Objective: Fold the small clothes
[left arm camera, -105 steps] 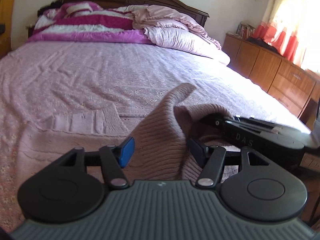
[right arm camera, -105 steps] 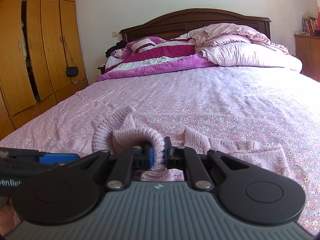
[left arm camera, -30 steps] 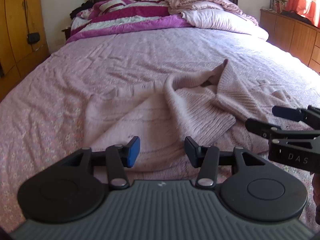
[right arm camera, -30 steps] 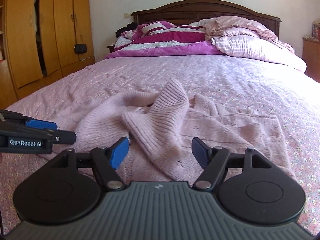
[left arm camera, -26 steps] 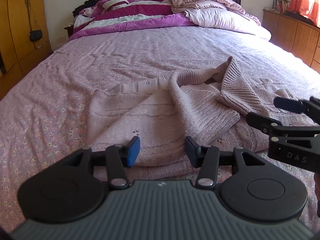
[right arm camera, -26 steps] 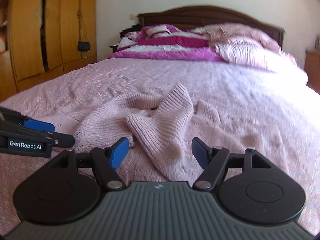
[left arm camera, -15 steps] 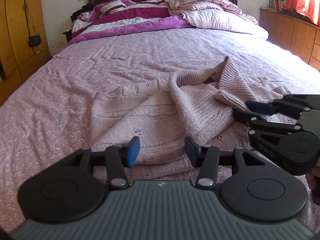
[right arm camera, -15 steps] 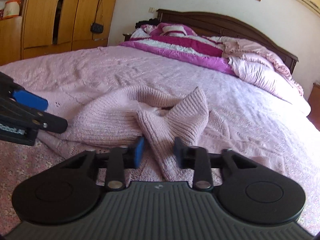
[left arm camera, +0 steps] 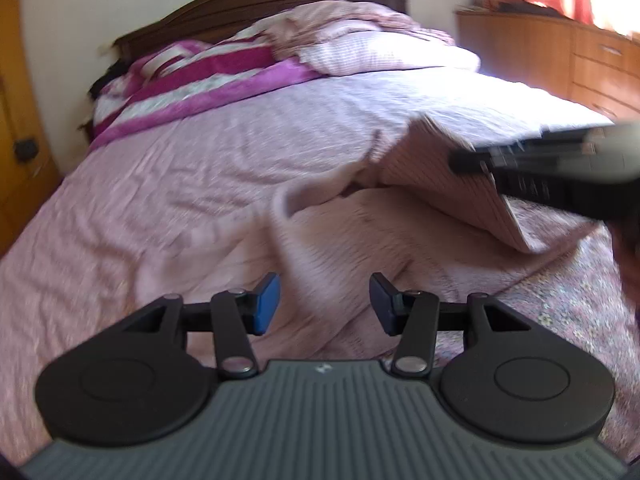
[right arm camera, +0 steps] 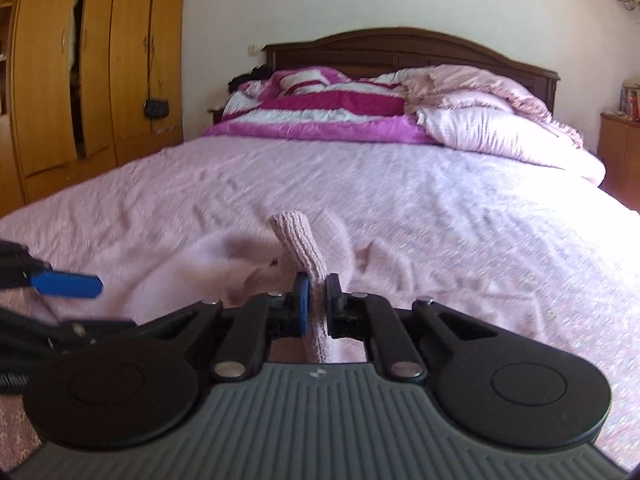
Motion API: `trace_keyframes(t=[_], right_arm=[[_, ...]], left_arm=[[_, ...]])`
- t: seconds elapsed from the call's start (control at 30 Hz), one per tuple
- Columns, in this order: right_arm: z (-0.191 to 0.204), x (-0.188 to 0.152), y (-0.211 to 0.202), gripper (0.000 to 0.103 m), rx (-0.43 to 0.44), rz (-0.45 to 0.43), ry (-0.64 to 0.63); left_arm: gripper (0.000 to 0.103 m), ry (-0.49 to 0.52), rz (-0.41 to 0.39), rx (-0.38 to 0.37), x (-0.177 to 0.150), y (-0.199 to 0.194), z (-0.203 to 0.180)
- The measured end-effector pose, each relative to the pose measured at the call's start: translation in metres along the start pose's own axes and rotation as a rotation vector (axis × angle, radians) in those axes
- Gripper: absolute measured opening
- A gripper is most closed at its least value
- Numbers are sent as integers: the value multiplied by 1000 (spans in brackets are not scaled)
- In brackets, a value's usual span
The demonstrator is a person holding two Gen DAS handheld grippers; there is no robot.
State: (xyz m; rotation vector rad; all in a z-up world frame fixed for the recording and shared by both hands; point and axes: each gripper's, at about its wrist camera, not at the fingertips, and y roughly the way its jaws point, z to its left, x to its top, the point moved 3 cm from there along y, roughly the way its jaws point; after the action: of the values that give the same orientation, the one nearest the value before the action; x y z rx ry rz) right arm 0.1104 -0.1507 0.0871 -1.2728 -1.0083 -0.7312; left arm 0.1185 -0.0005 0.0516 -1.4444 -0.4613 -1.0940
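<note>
A pink knitted sweater point(left arm camera: 352, 240) lies crumpled on the near part of a bed point(left arm camera: 180, 184), as the right hand-held gripper point(right arm camera: 314, 302), whose jaws have just been closing, pinches a ribbed fold of the knit between its pads and holds it off the bedspread. The left hand-held gripper point(left arm camera: 324, 304) hovers just above the sweater's body, jaws about half apart and nothing between them. The garment looks light, soft and limp: the raised flap point(left arm camera: 452, 192) sags from the pinch and the rest stays heaped on the bed, so it will likely stretch and droop rather than hold any shape. The thick ribbing gives the pads a good bite, though a thin pinch could slip out under a pull. A firmer hold would probably come from a hem, cuff or shoulder seam, with the free gripper taking a matching edge so the cloth can be drawn flat before folding. A striped magenta blanket point(right arm camera: 332, 108) is piled at the headboard
</note>
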Motion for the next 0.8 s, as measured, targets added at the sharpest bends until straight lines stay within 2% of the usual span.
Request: trace_keyframes(t=[0.23, 0.37, 0.4, 0.43, 0.57, 0.7, 0.8], right_arm=[[-20, 15, -12, 8, -40, -40, -9], [-29, 17, -15, 8, -61, -47, -8], [-30, 17, -16, 8, -62, -48, -8], [-32, 17, -16, 8, -65, -50, -9], [-37, 16, -18, 8, -80, -57, -28], [-45, 22, -18, 8, -102, -71, -52], [-54, 29, -17, 8, -129, -82, -76]], left_arm=[[51, 168, 12, -44, 0, 24, -29], [51, 231, 37, 6, -7, 43, -35], [38, 232, 35, 14, -9, 45, -32], [10, 231, 33, 13, -11, 46, -30], [7, 167, 5, 3, -3, 38, -12], [6, 130, -67, 83, 18, 25, 18], [6, 95, -91, 146, 34, 25, 50]])
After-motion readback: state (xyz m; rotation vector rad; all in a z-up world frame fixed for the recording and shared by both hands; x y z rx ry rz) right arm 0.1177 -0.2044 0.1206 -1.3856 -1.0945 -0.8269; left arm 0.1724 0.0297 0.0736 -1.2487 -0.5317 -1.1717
